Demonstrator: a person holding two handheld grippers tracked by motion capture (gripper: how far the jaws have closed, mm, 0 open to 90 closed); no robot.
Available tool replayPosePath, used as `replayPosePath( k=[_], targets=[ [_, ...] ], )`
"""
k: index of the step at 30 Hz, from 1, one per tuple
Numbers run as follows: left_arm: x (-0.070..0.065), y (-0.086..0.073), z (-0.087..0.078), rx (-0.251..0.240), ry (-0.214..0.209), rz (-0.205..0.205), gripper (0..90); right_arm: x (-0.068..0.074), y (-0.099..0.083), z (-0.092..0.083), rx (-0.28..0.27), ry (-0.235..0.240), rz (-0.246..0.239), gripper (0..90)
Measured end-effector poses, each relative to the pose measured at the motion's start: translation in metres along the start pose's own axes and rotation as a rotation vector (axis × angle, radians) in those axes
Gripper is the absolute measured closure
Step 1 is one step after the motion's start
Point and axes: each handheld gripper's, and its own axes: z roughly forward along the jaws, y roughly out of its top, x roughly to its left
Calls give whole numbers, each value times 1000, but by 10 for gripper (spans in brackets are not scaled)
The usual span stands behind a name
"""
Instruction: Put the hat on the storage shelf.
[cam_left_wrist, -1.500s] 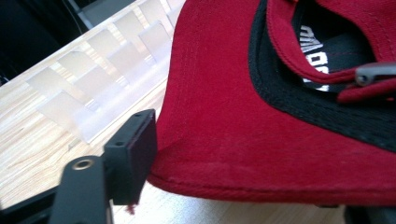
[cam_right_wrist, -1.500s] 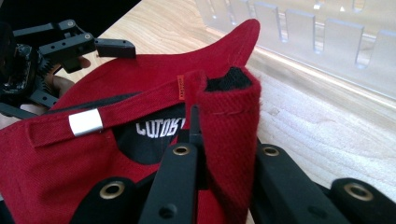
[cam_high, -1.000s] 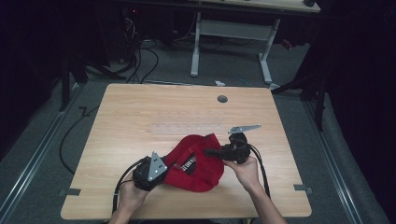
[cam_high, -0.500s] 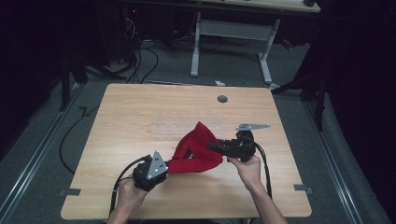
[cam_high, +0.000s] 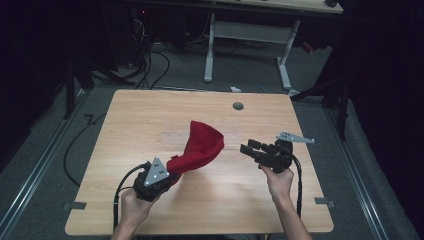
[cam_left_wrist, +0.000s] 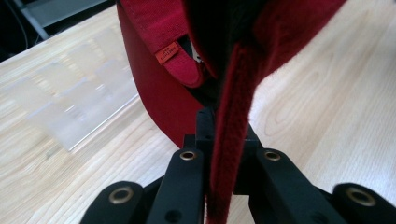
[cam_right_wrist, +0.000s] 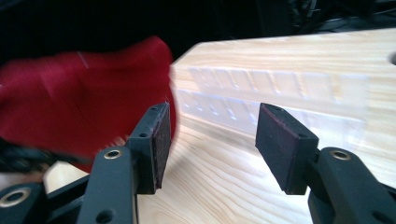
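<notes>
On the worktop's near half: my two grippers work a red fabric cap (cam_high: 202, 145) above the pale wooden worktop (cam_high: 150, 115); the cap hangs in the air, lifted clear of the wood so far as the high view tells

Left gripper (cam_high: 172, 170): pressed together on a thick red edge of the cap; in the left gripper view that edge (cam_left_wrist: 229, 140) runs straight down between my jaws, with the crown and a small orange label (cam_left_wrist: 167, 52) rising beyond

Right gripper (cam_high: 247, 148): spread wide, nothing between the pads (cam_right_wrist: 161, 140); it points toward the cap from the right and stands near it, not touching; in the right gripper view the red cloth (cam_right_wrist: 84, 107) sits blurred just past my left-hand jaw

Other things: a clear plastic tray with many small compartments (cam_right_wrist: 261, 93) lies flat on the worktop behind the cap; a round dark grommet hole (cam_high: 238, 106) sits near the far edge

Done, as I judge it: the cap is picked up and held by one edge; I alone carry it with the left

Left to do, as I judge it: the right gripper has no hold yet; a second pinch on the opposite side looks like the next need before the cap can be opened out, turned or laid down neatly; where it should end up I cannot tell
</notes>
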Motion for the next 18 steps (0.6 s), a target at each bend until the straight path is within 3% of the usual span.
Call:
replayPosePath(
  k=[8, 10, 14, 15, 18],
  targets=[
    [15, 17, -10, -65, 25, -65, 855, -20, -40, 17, 191, -226, -76, 429],
    [19, 22, -11, -77, 28, -90, 855, -27, -50, 22, 252, -318, -98, 405],
    [23, 30, -13, -96, 47, -112, 855, -31, -61, 24, 274, -370, -117, 402],
    [25, 32, -13, -97, 56, -118, 855, -34, -66, 25, 290, -407, -132, 395],
    [29, 37, -13, -105, 75, -123, 855, -37, -70, 25, 293, -432, -129, 389]
  ],
)
